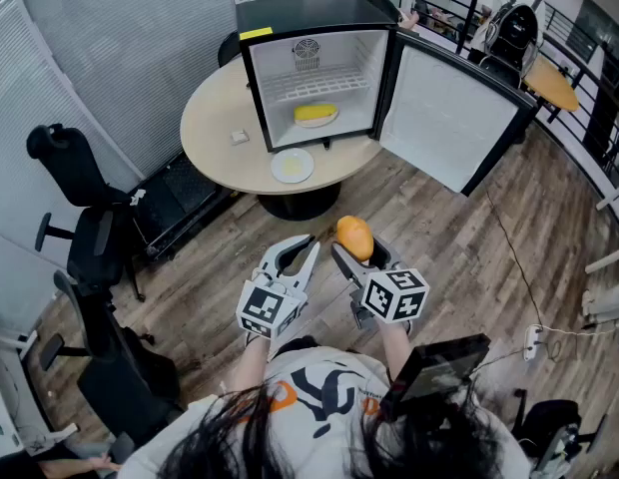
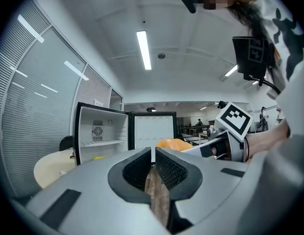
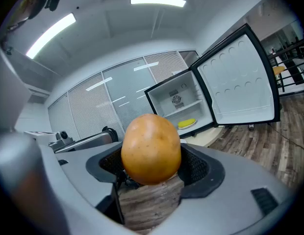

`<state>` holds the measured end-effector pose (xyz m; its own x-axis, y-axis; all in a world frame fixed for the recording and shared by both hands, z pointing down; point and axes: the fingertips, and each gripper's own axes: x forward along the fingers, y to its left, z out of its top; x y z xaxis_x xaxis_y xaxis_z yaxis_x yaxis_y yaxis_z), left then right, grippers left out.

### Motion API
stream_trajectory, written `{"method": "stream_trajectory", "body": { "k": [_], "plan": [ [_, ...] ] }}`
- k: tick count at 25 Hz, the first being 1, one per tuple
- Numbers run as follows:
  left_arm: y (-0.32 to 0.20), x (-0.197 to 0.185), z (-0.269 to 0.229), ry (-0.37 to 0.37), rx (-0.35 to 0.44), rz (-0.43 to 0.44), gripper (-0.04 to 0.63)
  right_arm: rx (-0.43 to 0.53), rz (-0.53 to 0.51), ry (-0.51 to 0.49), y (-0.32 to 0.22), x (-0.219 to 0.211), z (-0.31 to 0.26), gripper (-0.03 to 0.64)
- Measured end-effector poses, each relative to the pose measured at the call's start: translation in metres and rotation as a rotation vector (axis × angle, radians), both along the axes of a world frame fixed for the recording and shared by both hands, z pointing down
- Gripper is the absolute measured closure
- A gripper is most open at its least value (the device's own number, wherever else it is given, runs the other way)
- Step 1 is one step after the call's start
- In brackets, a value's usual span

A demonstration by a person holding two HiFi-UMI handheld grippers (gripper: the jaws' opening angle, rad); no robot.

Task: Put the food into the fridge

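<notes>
A round orange fruit (image 1: 354,237) sits between the jaws of my right gripper (image 1: 355,249), which is shut on it and held in the air above the wood floor. In the right gripper view the fruit (image 3: 151,148) fills the gap between both pads. My left gripper (image 1: 302,253) hangs beside it on the left, shut and empty. The small black fridge (image 1: 309,18) stands open on the round table (image 1: 215,118) ahead. A yellow food (image 1: 315,114) lies on a plate on the fridge's lower level.
The fridge door (image 1: 444,118) swings out to the right. An empty white plate (image 1: 293,165) and a small object (image 1: 239,137) lie on the table before the fridge. Black office chairs (image 1: 80,198) stand at the left. People stand at the far back.
</notes>
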<state>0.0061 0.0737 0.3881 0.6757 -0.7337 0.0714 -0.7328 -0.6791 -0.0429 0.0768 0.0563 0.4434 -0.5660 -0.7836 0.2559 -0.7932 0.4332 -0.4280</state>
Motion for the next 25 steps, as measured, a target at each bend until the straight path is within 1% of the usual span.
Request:
{"method": "stream_trajectory", "body": {
  "k": [4,10,17,21,25],
  "plan": [
    [-0.002,-0.010,0.009,-0.005,0.000,0.036,0.572,0.000,0.024,-0.039,-0.006,-0.010,-0.002,0.273],
    [-0.010,-0.034,0.010,0.005,-0.002,0.040,0.572,0.006,0.036,-0.035,-0.015,-0.030,-0.002,0.273],
    [-0.016,-0.060,0.021,0.022,-0.027,0.047,0.572,-0.007,0.042,-0.024,-0.014,-0.056,0.006,0.273],
    [-0.019,-0.068,0.026,0.046,-0.044,0.048,0.572,-0.023,0.041,-0.012,-0.013,-0.065,0.012,0.273],
    [-0.019,-0.072,0.031,0.055,-0.054,0.047,0.572,-0.033,0.034,-0.002,-0.018,-0.070,0.015,0.273]
  ]
}}
